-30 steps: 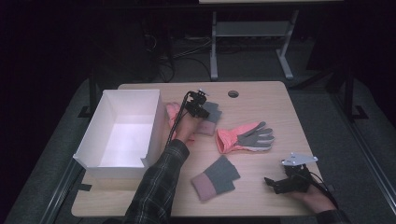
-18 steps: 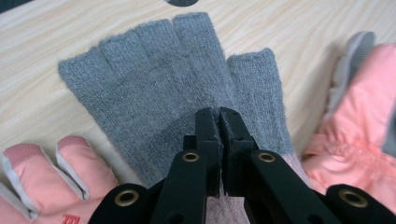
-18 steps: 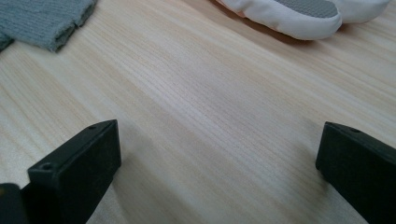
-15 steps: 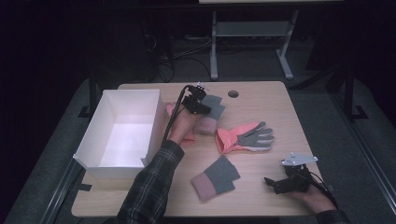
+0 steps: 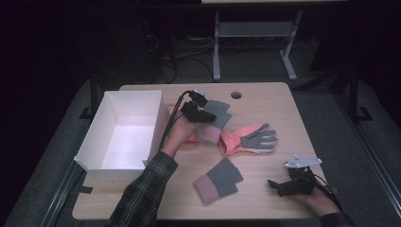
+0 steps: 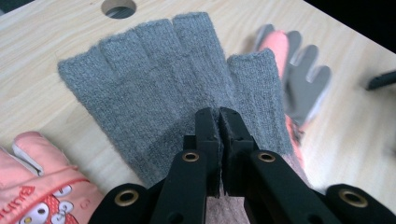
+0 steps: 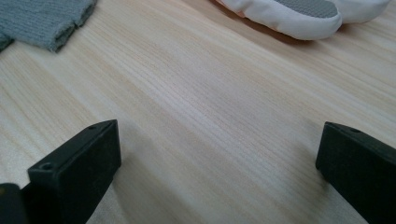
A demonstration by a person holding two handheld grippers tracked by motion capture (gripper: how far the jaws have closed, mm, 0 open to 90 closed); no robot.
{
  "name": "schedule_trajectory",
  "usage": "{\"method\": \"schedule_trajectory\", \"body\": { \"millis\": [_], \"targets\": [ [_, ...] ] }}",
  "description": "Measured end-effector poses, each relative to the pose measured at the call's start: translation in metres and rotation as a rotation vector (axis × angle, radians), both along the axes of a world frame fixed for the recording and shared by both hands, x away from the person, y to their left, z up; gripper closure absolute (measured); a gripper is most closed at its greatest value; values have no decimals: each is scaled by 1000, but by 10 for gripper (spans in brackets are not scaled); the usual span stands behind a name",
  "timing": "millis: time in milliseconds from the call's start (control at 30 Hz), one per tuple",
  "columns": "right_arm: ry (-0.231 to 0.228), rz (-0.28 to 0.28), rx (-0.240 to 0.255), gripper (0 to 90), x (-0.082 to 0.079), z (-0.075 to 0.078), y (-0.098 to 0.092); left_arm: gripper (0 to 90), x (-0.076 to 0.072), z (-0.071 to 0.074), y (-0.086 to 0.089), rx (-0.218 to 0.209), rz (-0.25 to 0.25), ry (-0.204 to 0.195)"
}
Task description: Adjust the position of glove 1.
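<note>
My left gripper [image 5: 203, 109] [image 6: 218, 112] is shut on a grey knitted fingerless glove [image 5: 218, 112] [image 6: 154, 70], pinching it near the palm. It holds the glove above the far middle of the wooden table [image 5: 265, 104], and the pink cuff [image 5: 208, 135] hangs below. A second grey glove with a pink cuff [image 5: 217, 179] [image 7: 42, 18] lies flat near the front. My right gripper [image 5: 279, 185] [image 7: 217, 154] rests on the table at the front right, jaws wide apart over bare wood.
A white open box [image 5: 125, 130] stands at the left. An orange and grey glove [image 5: 248, 138] [image 6: 299, 88] lies mid-table, and a pink printed glove [image 5: 189, 139] [image 6: 42, 186] lies beneath my left hand. A cable hole [image 5: 236, 95] sits at the far edge.
My left gripper has risen with the grey glove pinched in it, so the cuff now hangs off the table. The right gripper has stayed put.
</note>
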State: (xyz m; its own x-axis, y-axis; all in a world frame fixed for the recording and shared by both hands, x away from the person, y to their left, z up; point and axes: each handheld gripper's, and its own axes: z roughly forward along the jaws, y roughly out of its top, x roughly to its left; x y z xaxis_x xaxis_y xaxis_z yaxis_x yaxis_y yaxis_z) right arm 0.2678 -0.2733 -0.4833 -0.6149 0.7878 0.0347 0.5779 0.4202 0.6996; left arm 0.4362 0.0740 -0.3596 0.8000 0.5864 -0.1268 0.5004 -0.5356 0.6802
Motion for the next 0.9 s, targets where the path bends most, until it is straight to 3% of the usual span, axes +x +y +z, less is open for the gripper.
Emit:
{"method": "schedule_trajectory", "body": {
  "millis": [267, 467, 900],
  "targets": [
    [-1, -2, -1, 0, 0, 0, 0, 872, -32, 0, 8, 1, -59, -16],
    [-1, -3, -1, 0, 0, 0, 0, 872, -54, -6, 12, -20, -109, 9],
    [-1, -11, 0, 0, 0, 0, 0, 872, -90, -17, 20, 19, -207, -4]
  ]
}}
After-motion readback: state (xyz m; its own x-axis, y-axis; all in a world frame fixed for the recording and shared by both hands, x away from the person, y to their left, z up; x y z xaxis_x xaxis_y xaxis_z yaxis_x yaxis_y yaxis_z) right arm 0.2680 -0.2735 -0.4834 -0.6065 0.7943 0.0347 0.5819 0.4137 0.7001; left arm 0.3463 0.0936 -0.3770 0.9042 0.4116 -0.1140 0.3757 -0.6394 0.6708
